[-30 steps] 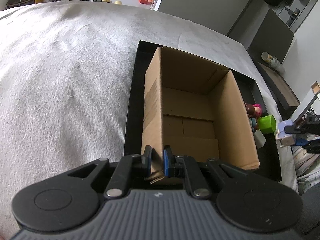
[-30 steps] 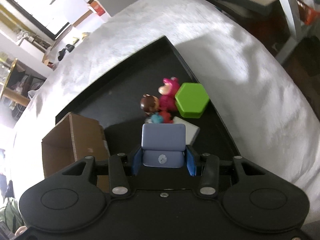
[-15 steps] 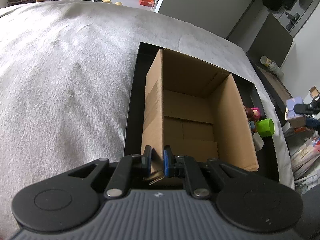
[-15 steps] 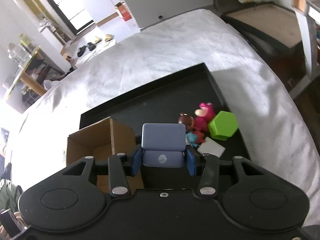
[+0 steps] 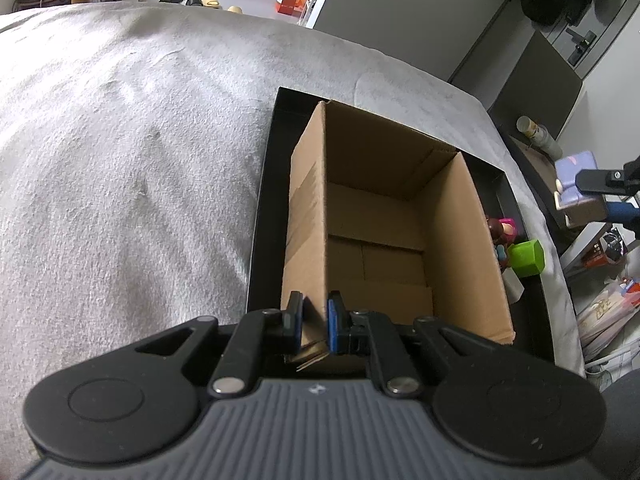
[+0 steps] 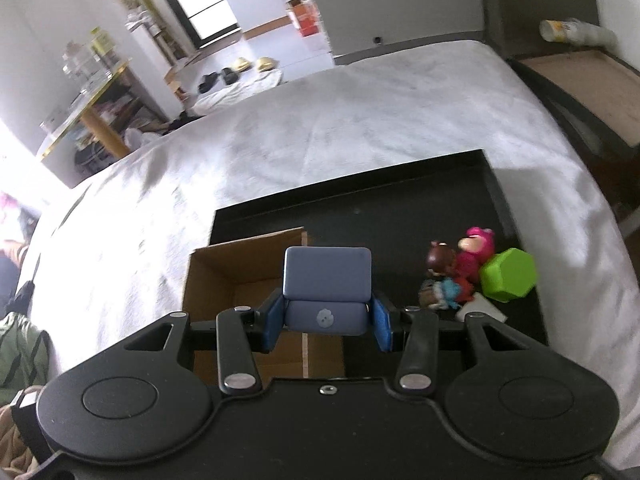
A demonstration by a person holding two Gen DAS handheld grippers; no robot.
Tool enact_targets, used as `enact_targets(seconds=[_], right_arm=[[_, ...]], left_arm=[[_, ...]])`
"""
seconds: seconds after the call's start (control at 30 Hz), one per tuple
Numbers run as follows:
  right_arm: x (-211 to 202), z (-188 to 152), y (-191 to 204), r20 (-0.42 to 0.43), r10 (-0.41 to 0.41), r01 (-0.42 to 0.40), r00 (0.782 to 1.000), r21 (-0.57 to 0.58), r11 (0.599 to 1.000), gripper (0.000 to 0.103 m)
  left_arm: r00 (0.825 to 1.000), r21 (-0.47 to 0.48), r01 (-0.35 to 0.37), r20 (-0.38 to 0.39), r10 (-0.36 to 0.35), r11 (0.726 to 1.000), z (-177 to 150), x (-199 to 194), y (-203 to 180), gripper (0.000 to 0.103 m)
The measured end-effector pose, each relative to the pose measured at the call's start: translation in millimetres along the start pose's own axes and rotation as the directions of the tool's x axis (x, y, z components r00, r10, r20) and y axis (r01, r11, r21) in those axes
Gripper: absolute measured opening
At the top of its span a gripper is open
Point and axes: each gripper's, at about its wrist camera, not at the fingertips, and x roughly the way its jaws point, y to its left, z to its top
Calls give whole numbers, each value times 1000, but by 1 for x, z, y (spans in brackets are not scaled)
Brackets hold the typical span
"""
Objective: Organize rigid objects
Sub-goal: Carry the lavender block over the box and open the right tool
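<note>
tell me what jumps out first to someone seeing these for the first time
The open cardboard box standing in the black tray on the grey blanket, its near wall pinched by the left claw. Next, the blue-grey case held in the right claw above the box. Bright green hexagonal block and small figurines cluster on the tray's right.

Cardboard boxes: one (image 5: 384,240) is counted, open-topped, at the tray's 9 o'clock side.
Black trays: one (image 6: 400,200).
Blue cases: one (image 6: 326,292), held over the box.
Green hexagonal blocks: one (image 6: 509,274), at 3 o'clock.
Toy figures: three are seen, clustered (image 6: 456,268).
White flat pieces: one (image 6: 482,311).
</note>
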Motion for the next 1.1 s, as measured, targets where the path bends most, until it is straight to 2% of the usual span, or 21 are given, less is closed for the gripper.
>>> enact_targets(seconds=[0.43,0.63,0.87,1.1], right_arm=[[23,2,49,-41,41,-45,998,-99,994,44],[44,-5,68,-67,31,-40,997,-135,990,44],[65,-15,82,-104,39,-51,994,-119,992,44],[80,-20,96,-114,5,-23,993,-161,987,44]], left_arm=[[1000,-15,17,4,-17,1000,0,1,3,11],[1000,-24,31,4,-31,999,0,1,5,12],[999,-14,37,8,-37,999,-1,1,4,12],[999,-26,51,7,-51,998,-1,2,8,13]])
